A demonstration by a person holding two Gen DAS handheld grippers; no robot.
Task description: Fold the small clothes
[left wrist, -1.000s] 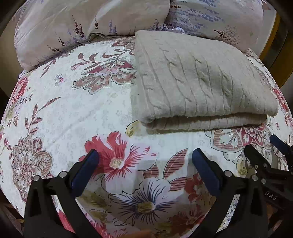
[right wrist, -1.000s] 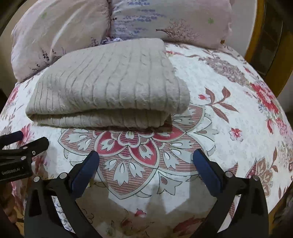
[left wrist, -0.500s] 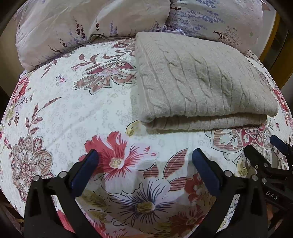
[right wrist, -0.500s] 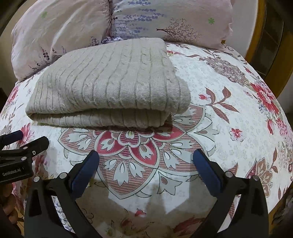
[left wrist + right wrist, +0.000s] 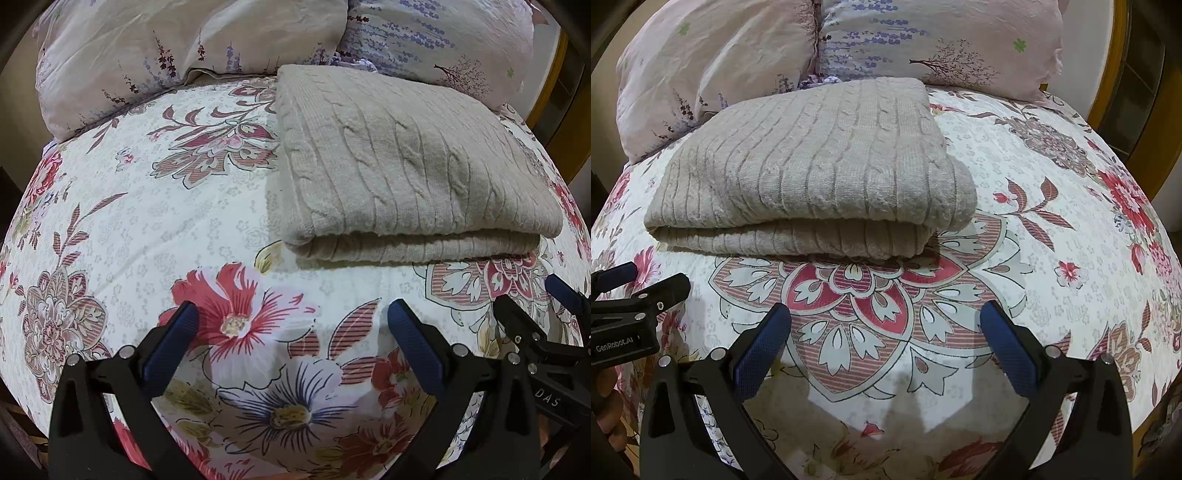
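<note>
A beige cable-knit garment [image 5: 399, 166] lies folded into a thick rectangle on the floral bedspread [image 5: 155, 221], its folded edge facing me. It also shows in the right wrist view [image 5: 812, 173]. My left gripper [image 5: 295, 317] is open and empty, hovering over the bedspread short of the garment's near left corner. My right gripper [image 5: 886, 317] is open and empty, short of the garment's near right part. Each gripper shows at the edge of the other's view, the right one [image 5: 554, 295] and the left one [image 5: 642, 280].
Two pale floral pillows [image 5: 184, 48] [image 5: 942, 40] lie against the headboard behind the garment. A wooden bed frame [image 5: 1123, 110] rises at the right. The bedspread [image 5: 1052, 240] stretches bare to the left and right of the garment.
Both grippers have drifted very slightly; the garment sits a touch lower in the views. Nothing was gripped or released.
</note>
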